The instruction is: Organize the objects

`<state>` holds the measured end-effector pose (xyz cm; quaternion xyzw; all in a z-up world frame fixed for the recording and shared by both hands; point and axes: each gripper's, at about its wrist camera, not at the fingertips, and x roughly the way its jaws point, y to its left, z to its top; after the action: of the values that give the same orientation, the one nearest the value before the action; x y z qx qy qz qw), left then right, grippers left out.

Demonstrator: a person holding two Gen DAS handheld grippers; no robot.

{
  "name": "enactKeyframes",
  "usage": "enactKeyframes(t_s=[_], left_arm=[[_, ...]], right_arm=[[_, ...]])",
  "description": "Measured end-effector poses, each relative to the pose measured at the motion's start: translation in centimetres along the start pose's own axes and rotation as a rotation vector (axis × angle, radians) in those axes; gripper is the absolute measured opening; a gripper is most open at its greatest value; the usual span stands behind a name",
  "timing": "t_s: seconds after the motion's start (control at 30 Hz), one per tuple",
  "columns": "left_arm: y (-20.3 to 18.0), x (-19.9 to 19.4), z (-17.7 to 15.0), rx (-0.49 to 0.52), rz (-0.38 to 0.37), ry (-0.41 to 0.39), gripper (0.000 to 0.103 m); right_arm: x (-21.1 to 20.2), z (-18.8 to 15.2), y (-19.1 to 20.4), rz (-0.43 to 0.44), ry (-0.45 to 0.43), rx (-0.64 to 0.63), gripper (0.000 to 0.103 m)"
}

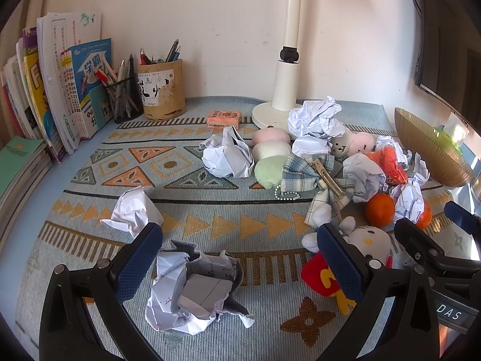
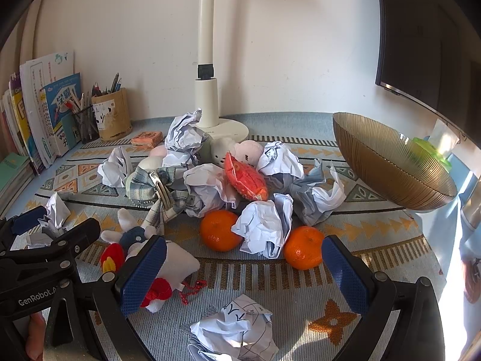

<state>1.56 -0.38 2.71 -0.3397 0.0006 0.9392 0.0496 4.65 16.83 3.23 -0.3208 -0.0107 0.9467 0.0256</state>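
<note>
Nearest to us, our left gripper (image 1: 240,266) is released, its blue pads spread wide over a crumpled paper ball with pen marks (image 1: 195,291) that lies between them on the patterned tablecloth (image 1: 210,225), not gripped. Our right gripper (image 2: 245,273) is likewise released and holds nothing; another crumpled sheet with drawn lines (image 2: 237,328) sits low between its fingers, and a white cat plush with a red bow (image 2: 174,267) lies just behind its left pad.

Just past the right gripper we see two tangerines (image 2: 221,230) on either side of a white paper ball (image 2: 264,225); the right-hand one (image 2: 303,251) is near the right pad. Beyond the left gripper a further paper wad (image 1: 135,210) lies apart from the rest.

In the middle of the table (image 1: 36,210) is the main heap: a blue plaid bow with a metal clip (image 1: 312,174), a beaded chain (image 1: 287,195), three round plush balls in pink, white and green (image 1: 270,153), an orange-red pouch (image 2: 246,177), a small white bear plush (image 2: 221,149), and several more paper balls.

To the right a ribbed amber bowl (image 2: 390,162) stands tilted. Farther back we see a small orange box (image 1: 224,118), the white lamp base (image 1: 270,111), a bamboo pen holder (image 1: 160,90), a mesh pen cup (image 1: 123,97) and upright books (image 1: 69,81) against the wall.
</note>
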Motion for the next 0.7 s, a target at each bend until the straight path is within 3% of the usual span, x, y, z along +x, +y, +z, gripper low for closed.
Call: enactKeyframes(t_s=[0.7], left_arm=[[0.15, -0.11, -0.08, 0.0, 0.003, -0.007, 0.102]], right_arm=[[0.03, -0.02, 0.08, 0.001, -0.001, 0.0, 0.103]])
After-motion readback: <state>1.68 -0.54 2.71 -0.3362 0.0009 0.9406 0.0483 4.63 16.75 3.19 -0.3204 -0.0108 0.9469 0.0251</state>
